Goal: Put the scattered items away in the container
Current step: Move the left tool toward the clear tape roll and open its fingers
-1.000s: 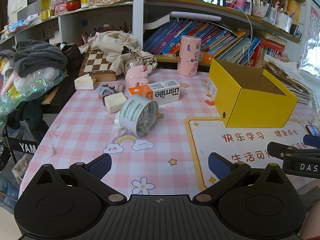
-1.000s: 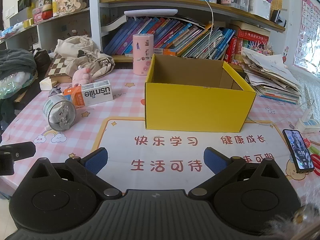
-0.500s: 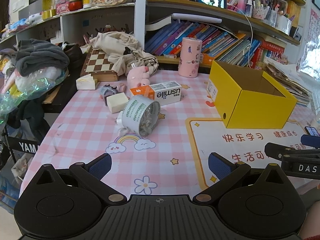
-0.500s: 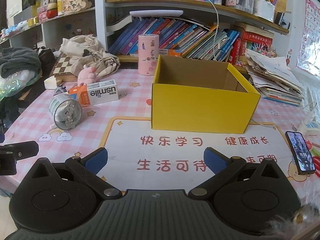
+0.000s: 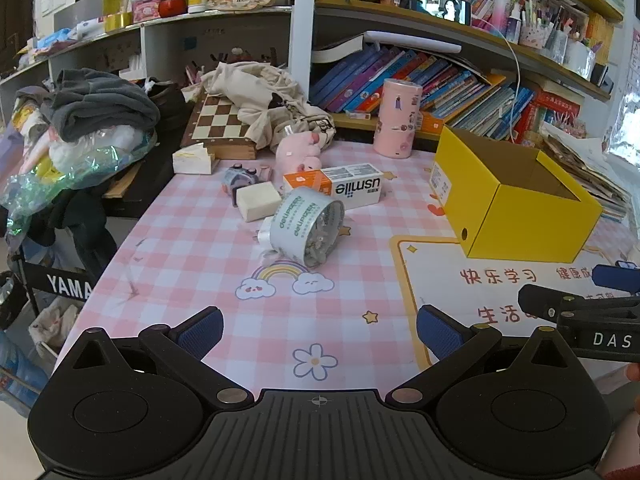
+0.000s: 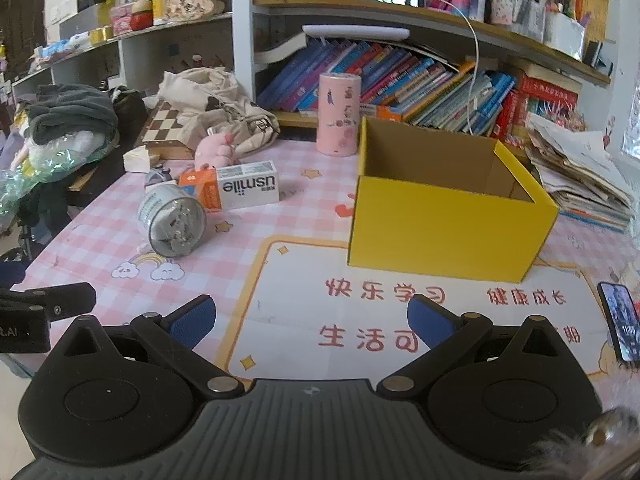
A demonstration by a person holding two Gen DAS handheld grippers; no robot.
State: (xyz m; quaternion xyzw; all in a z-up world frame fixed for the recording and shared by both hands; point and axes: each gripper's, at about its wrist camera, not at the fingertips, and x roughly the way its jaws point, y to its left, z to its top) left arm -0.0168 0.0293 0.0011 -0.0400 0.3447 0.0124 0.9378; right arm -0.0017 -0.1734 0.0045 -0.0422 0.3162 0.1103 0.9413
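Both views have crept slightly closer to the clutter over the last second, with nothing on the surface itself displaced. The left tool [image 5: 318, 330] hangs above the near edge of the pink checked surface [image 5: 192, 248] with its blue-padded fingers spread wide and nothing between them; the right tool [image 6: 310, 318] is equally wide apart and empty, poised over the white mat printed with red characters [image 6: 304, 312]. Ahead of the left tool, a clear round tub with a white and green label [image 5: 306, 226] lies on its side above a rainbow print, its open face turned toward the camera. Just behind it sit a cream rectangular block [image 5: 258, 201], a white and orange "usmile" carton [image 5: 334, 189], a small grey toy [image 5: 240, 178] and a pink plush pig [image 5: 300, 152]. The open yellow cardboard box [image 6: 448, 216] stands upright at the mat's far edge, well apart from the scattered items, to their right. A black smartphone [image 6: 620, 326] lies on the mat's right edge.
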